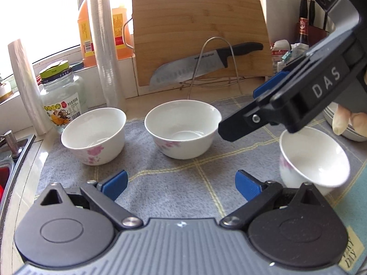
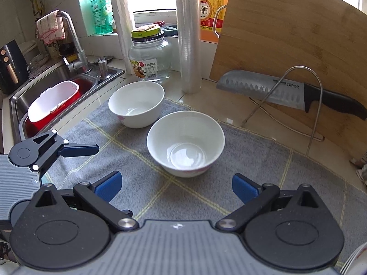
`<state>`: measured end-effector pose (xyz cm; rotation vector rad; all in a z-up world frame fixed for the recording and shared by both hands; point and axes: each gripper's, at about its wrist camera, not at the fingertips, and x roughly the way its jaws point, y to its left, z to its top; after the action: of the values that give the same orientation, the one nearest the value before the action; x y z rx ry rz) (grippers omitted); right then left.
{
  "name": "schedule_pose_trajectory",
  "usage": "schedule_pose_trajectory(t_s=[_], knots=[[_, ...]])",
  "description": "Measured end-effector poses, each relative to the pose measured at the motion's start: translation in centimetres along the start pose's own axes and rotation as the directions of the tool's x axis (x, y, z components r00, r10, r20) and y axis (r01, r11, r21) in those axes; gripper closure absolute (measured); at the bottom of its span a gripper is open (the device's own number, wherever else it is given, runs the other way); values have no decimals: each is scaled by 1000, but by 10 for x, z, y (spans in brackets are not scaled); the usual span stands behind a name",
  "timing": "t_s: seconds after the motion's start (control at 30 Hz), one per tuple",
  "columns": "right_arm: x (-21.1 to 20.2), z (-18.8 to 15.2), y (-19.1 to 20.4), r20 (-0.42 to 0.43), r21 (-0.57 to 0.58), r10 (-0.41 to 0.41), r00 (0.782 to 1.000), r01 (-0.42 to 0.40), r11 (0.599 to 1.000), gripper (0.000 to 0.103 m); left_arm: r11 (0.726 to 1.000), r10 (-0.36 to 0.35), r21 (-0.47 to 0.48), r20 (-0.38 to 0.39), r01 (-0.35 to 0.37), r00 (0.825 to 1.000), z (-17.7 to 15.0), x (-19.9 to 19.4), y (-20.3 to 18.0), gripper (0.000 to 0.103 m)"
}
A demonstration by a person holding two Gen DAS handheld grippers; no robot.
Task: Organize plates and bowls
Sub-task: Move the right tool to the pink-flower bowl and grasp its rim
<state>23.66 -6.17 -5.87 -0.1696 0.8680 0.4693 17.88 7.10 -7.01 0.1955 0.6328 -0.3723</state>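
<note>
Two white bowls with pink flowers stand upright on the grey checked mat (image 1: 183, 171): the left bowl (image 1: 94, 135) (image 2: 136, 103) and the middle bowl (image 1: 181, 130) (image 2: 185, 142). A third bowl (image 1: 314, 158) sits at the mat's right and looks tilted, just below the right gripper's body. My left gripper (image 1: 181, 183) is open and empty, low over the mat in front of the two bowls. My right gripper (image 2: 176, 186) (image 1: 243, 111) is open and empty too, coming in from the right just short of the middle bowl. A stack of white dishes (image 1: 353, 135) shows behind the hand.
A wooden cutting board (image 1: 199, 34) leans at the back, with a knife (image 2: 286, 91) on a wire rack (image 1: 215, 68). Cling-film rolls (image 1: 103, 45), a glass jar (image 1: 62, 91) and an oil jug (image 1: 86, 27) stand back left. The sink (image 2: 45, 96) holding a red basin lies left.
</note>
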Motion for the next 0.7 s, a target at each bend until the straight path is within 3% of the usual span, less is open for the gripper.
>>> schedule_pose_trajectory(t_s=[0.7], knots=[[57,37,-24,-56,8,38,998,-37,999,0,999,-40,14,-19,41,999,20,64,5,4]])
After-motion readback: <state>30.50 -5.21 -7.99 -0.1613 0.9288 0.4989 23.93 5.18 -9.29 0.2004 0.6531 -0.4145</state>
